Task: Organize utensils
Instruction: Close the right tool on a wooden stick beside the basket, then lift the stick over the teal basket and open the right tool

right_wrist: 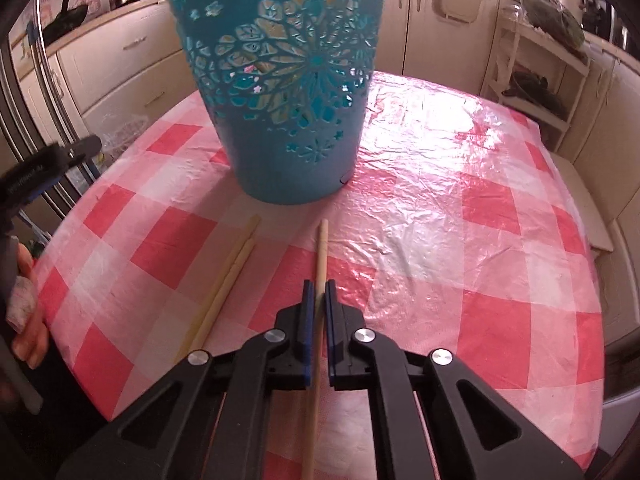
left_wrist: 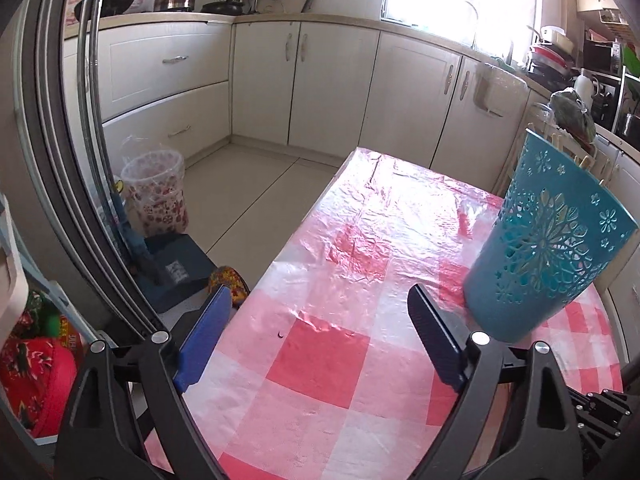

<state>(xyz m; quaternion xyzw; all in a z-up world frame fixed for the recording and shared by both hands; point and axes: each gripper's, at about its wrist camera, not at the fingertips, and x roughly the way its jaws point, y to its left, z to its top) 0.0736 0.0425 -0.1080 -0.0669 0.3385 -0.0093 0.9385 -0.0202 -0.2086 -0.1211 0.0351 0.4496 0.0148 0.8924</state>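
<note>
No writing is legible; right gripper (right_wrist: pixel 319 294) clamps a chopstick (right_wrist: pixel 321 248), left gripper (left_wrist: pixel 320 312) gapes empty.

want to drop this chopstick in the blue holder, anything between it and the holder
Nothing visible stands between them. The right gripper is shut on the chopstick, and only bare checked tablecloth lies between its tip and the blue holder. Two other chopsticks lie off to the left.

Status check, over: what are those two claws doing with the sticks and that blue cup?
Right gripper shut on one pale wooden chopstick. Left gripper open, empty. Two more chopsticks on the checked tablecloth. Teal cut-out plastic holder ahead, path clear.
</note>
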